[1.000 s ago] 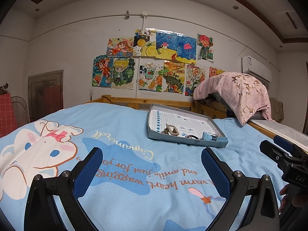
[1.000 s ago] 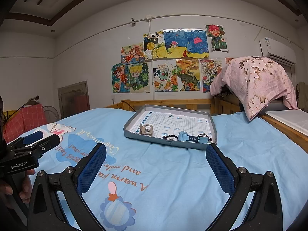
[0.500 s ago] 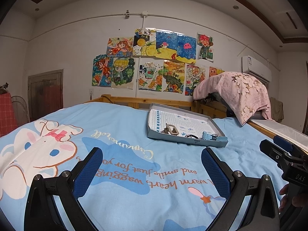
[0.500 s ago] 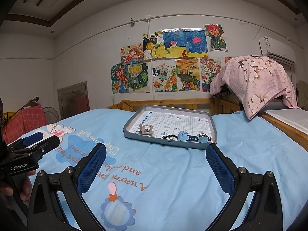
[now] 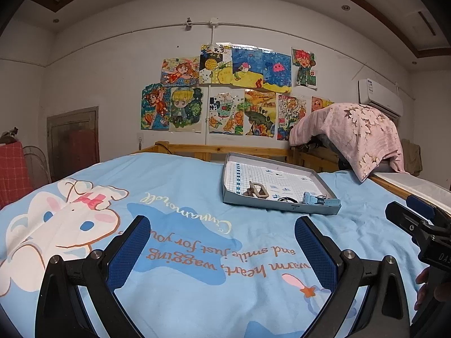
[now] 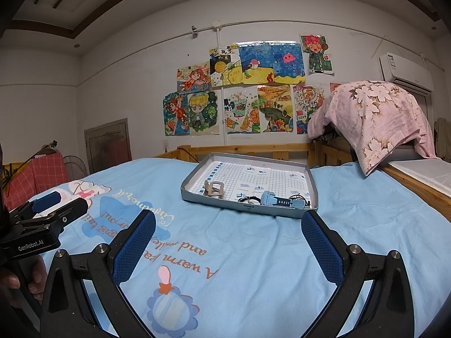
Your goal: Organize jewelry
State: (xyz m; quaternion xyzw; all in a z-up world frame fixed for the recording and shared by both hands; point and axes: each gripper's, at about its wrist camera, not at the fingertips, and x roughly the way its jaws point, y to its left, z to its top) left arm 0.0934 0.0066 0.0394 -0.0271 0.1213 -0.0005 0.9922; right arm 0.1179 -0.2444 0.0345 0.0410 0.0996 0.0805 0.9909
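Observation:
A shallow grey tray (image 5: 282, 207) (image 6: 248, 211) with a grid-printed floor lies on the blue bedsheet. Inside it, near its front wall, are a beige buckle-like piece (image 5: 258, 191) (image 6: 214, 189), a light blue watch (image 5: 318, 199) (image 6: 282, 200) and thin dark bands (image 6: 248, 198) between them. My left gripper (image 5: 222, 239) is open and empty, well short of the tray. My right gripper (image 6: 228, 238) is open and empty too, its right finger (image 6: 321, 245) just below the tray's front right corner. Each gripper shows at the edge of the other's view.
The bed carries a blue cartoon sheet (image 6: 225, 267). A wooden rail (image 6: 253, 149) runs behind the tray. A pink floral cloth (image 6: 377, 115) covers a heap at the right, beside a white mattress (image 6: 422, 171). A hand (image 6: 17, 278) holds the left gripper's handle.
None of the tray's contents moved. Both grippers stay open and nearly still; the views shift only slightly.

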